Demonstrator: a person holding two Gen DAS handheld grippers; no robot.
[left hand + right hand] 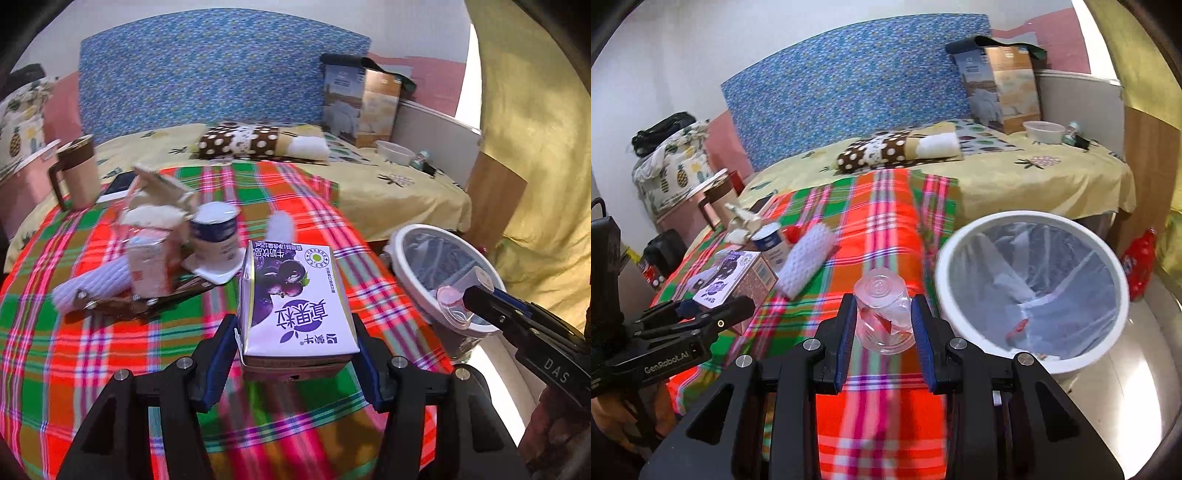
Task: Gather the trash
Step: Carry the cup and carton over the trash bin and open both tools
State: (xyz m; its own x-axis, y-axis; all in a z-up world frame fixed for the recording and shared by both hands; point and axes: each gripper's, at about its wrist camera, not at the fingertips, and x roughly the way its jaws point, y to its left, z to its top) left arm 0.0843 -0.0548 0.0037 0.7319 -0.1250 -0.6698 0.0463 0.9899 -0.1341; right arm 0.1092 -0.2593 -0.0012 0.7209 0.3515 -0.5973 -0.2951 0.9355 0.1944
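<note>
Grippers both carry trash near the white trash bin (pixel 1030 291), which stands lined with a clear bag just off the edge of the plaid cloth (pixel 886 236). The left gripper (pixel 295 354) reaches level over the cloth, its 2 fingers clamped on the sides of a purple milk carton (pixel 295 299) lying flat, print facing up; the bin sits to that carton's right. The right gripper (pixel 884 325) points forward and slightly down beside the bin's left rim, its 2 blue pads (pixel 846 332) pressed against a clear plastic cup (pixel 882 314) held bottom-outward, with red scraps showing inside it. In the left wrist view that cup (pixel 456 302) hangs right over the bin's near rim. Farther from the bin, on the cloth, stand a white yogurt cup (pixel 216 236), a torn open carton (pixel 155 236) and a white foam sleeve (pixel 92 284). A brown mug (pixel 77 173) sits at the cloth's far edge.
</note>
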